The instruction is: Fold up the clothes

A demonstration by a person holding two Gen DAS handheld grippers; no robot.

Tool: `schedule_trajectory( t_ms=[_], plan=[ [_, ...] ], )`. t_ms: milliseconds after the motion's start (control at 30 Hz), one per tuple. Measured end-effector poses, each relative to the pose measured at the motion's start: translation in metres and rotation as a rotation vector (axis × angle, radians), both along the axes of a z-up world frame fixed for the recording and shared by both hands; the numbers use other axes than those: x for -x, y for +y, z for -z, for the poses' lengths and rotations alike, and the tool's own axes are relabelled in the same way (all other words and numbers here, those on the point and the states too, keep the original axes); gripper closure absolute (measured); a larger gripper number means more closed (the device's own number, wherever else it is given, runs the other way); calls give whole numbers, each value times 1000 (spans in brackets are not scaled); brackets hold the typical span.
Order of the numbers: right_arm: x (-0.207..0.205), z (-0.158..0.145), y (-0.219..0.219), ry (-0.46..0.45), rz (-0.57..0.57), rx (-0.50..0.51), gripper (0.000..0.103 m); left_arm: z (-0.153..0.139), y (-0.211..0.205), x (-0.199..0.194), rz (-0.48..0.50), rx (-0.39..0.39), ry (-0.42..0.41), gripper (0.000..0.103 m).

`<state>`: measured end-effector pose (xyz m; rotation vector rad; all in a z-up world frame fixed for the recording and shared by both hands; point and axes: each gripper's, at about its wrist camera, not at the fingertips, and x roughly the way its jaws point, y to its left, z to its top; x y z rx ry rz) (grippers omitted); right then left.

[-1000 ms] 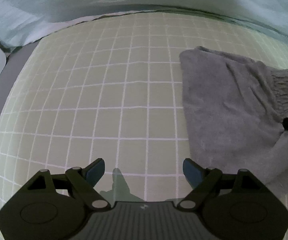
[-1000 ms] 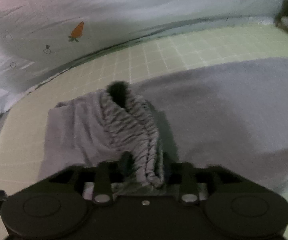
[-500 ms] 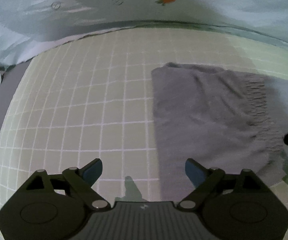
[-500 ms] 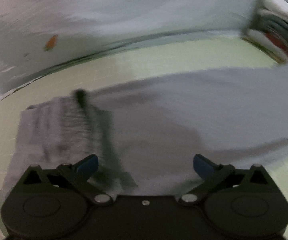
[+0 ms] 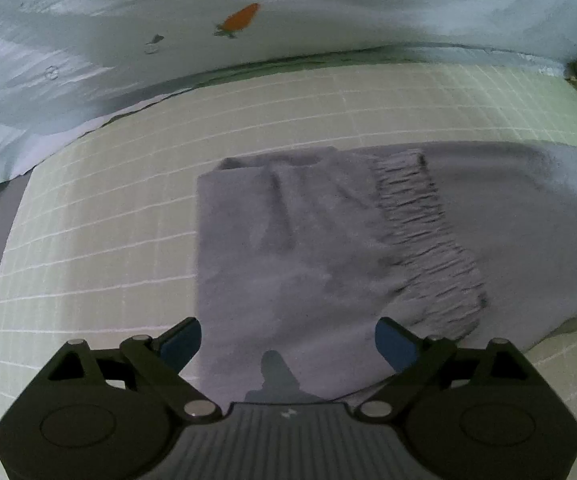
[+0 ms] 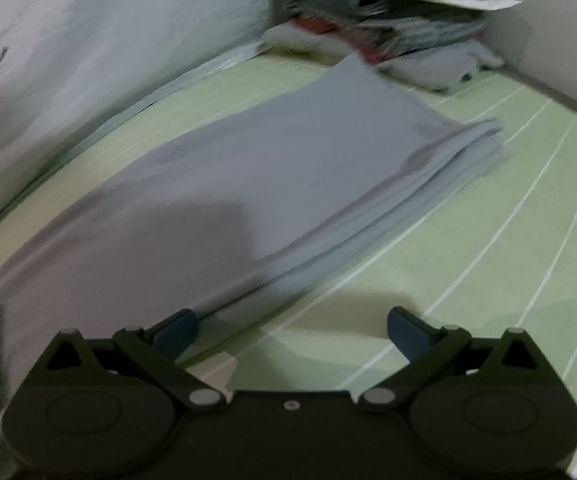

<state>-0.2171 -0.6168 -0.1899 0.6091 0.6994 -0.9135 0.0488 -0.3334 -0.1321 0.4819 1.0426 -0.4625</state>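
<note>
Grey trousers (image 5: 288,248) on gridded mat (image 5: 96,216)

You will find no words, brand names or numbers to read in either view. The nearest thing to a sign is a small pale mark (image 5: 288,413) on the ribbed body of your left gripper (image 5: 288,344), just behind the wide-spread jaws, and it is too small to make out as a letter or logo. Far ahead of that claw, the pale sheet (image 5: 328,12) carries printed pictures only: orange carrots (image 5: 238,20) and small grey doodles (image 5: 154,42), no lettering. Ahead and to the right of your right gripper (image 6: 291,334), the clothes pile (image 6: 388,24) is blurred, and any print on it cannot be read.
</note>
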Motion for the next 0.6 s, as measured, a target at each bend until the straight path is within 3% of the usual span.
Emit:
schedule_trajectory(
  t_ms=[367, 600],
  plan=[
    [29, 0, -133, -18, 135, 86, 0, 42, -57, -16, -116, -18, 80, 8],
    [27, 2, -182, -29, 175, 102, 0, 60, -65, -43, -189, -11, 150, 0]
  ],
)
